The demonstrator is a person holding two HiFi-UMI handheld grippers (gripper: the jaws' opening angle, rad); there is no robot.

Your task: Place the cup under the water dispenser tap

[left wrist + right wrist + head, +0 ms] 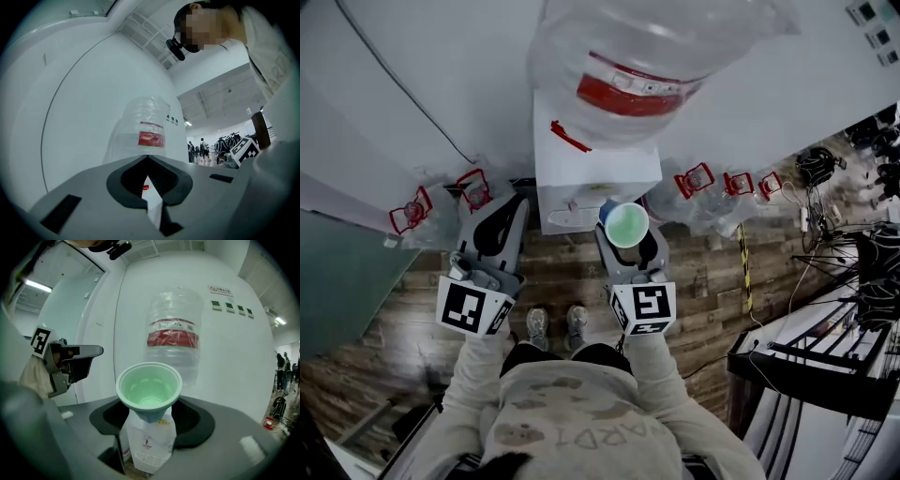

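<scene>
Tools both held forward, above the shoes [538,326] and the wooden floor [703,272].

- The left tool [512,208] [147,159] is clenched, tips meeting, with nothing between them. Its own view shows only a sliver of the white dispenser [151,190] through the hollow behind the tips.
- The right tool [630,242] [149,409] is grasping the cup [626,225] [149,387] by its lower wall. The cup is upright, mouth open, pale green inside.

Head view: the cup sits at the front edge of the dispenser [595,173], and its rim overlaps a blue part [607,210] there. Cannot tell if that is the tap or whether they touch. Only this view shows the jugs with red caps [696,178] on the floor on either side of the dispenser, and the cables [853,272] at far right.

Right gripper view: the printed front of the dispenser [150,446] shows below the cup, between the jaws. The bottle [172,333] with its red label stands above and behind the cup. The left tool [89,355] appears at the left, apart from the cup. No tap can be made out in this view.

Left gripper view: the bottle [145,131] rises past the tips. The right tool's marker cube [244,150] is at the right. People [202,149] stand far off in a hall, which no other view shows as clearly.
</scene>
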